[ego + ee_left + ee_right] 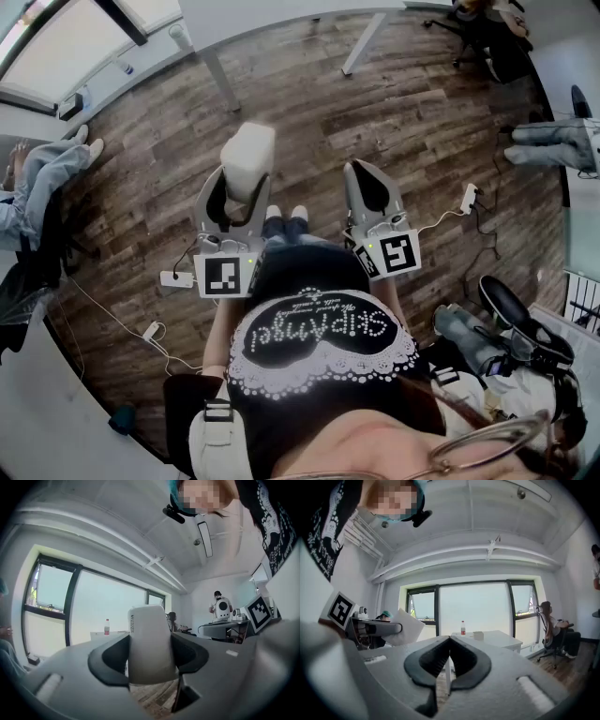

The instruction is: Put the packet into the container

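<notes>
While my left gripper (240,206) was clamped on the packet (149,644), the packet stood up between its jaws: smooth, white, pillow-shaped, with rounded corners. Its lower end was hidden behind the dark pads (108,659), and its edge print was too small to read. My right gripper (450,643) was closed and empty over the wood-plank floor (375,112).

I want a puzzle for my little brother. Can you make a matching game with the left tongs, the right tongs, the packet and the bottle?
Things:
1. left tongs
2. right tongs
3. packet
4. bottle

States:
A. standing on the table
B. shut, with nothing between
C. white, gripped and sticking up
D. shut on the packet

Pairs: 1-D, 2-B, 3-C, 4-A
</notes>
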The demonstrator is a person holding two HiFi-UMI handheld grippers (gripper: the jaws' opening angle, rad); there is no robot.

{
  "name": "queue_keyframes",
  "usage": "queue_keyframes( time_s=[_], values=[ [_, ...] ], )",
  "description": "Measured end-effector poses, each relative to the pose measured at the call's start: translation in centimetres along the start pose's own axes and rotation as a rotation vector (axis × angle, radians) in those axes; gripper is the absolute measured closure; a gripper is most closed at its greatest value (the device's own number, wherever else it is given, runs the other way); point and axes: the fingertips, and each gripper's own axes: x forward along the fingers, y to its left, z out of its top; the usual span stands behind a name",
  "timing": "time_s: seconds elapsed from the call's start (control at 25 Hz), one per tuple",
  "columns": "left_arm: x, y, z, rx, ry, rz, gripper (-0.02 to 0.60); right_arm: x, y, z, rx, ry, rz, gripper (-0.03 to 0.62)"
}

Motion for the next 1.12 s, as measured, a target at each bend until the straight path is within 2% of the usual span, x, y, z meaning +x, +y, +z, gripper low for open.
queue_keyframes(
  time_s=[0.68,0.92,1.04,1.12],
  values=[
    [2.1,-0.3,0.2,-0.015,-0.01,0.0,0.319,0.4,-1.9,-0.8,0.02,0.027,-0.003,0.592],
    [2.7,-1.1,-0.8,-0.023,0.011,-0.008,0.319,0.2,-3.5,-0.5,0.087,-0.031,0.039,0.586],
    [3.0,-0.5,-1.7,-0.049,0.042,0.017,0.319,0.4,-3.9,-0.7,0.142,-0.041,0.079,0.586],
    [3.7,0.1,-1.8,-0.063,0.049,0.032,0.319,1.1,-3.9,-1.0,0.13,-0.021,0.111,0.585]
  ],
)
